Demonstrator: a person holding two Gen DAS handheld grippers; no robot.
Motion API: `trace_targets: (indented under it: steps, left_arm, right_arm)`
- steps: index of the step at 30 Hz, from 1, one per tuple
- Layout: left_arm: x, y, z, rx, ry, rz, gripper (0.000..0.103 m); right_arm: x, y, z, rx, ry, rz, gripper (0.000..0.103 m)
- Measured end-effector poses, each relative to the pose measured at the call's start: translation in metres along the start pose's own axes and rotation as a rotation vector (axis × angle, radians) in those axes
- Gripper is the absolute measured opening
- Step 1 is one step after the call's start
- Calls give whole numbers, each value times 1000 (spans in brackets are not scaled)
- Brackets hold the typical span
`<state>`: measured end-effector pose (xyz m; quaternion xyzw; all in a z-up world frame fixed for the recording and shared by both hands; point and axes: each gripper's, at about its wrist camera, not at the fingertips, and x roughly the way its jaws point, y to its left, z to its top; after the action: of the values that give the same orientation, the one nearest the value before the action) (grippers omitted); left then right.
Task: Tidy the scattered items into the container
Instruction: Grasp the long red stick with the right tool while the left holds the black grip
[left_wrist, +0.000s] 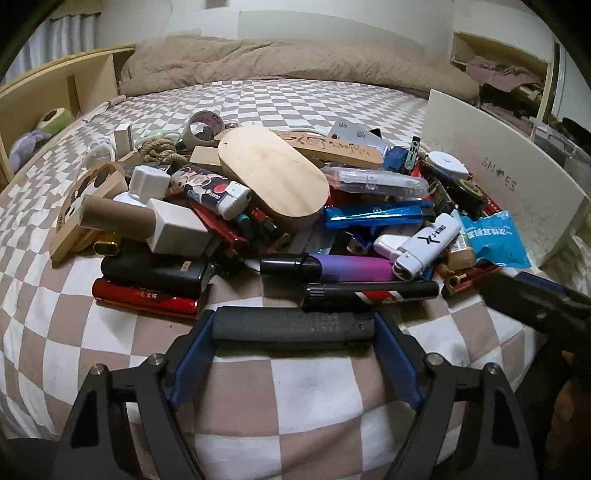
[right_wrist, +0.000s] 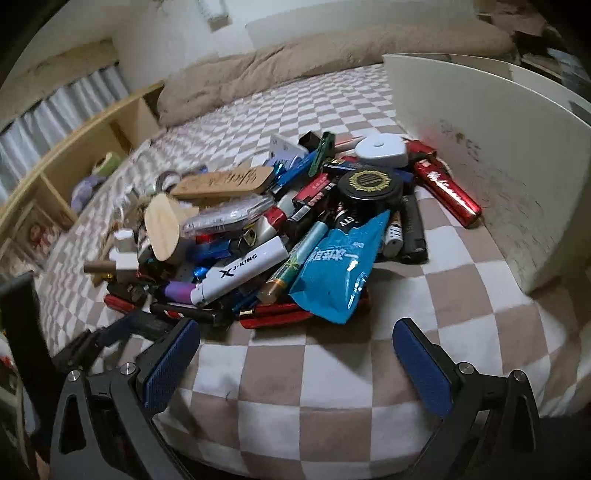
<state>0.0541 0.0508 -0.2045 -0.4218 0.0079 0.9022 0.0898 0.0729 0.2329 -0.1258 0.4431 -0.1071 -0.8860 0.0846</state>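
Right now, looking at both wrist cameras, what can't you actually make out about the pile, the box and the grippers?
- White box, left wrist view: only its outer wall shows, so its inside is hidden.
- Pile, both views: lower items are buried under upper ones.
- Left gripper, right wrist view: motion-blurred, grip unreadable there.
- Dark cylinder, left wrist view: its print is too small to read.
- Right gripper: open, empty.

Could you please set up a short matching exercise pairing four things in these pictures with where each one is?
Things:
1. dark grey cylindrical lighter
2. white lighter printed J-KING
3. glossy red lighter
4. oval pale wooden box

Places:
A. beside the white container wall
B. on top of the pile
C. between the left gripper's pads
D. beside a blue packet

Pairs: 1-C, 2-D, 3-A, 4-B
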Motion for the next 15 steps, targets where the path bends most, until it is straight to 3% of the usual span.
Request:
trace_targets:
  steps: [3,6,15]
  left_arm:
    - [-3,0,-2,3,-5,-5,83]
    - [-4,1,-2,0,-7,-11,83]
    - [-5,2,-2,-13,-9,-16,83]
  right_arm:
    - [9,8,4,-89,43,-40,103]
    - [20,6,6,-89,90,-62,103]
    - [34,8,11,-144,110,-184,103]
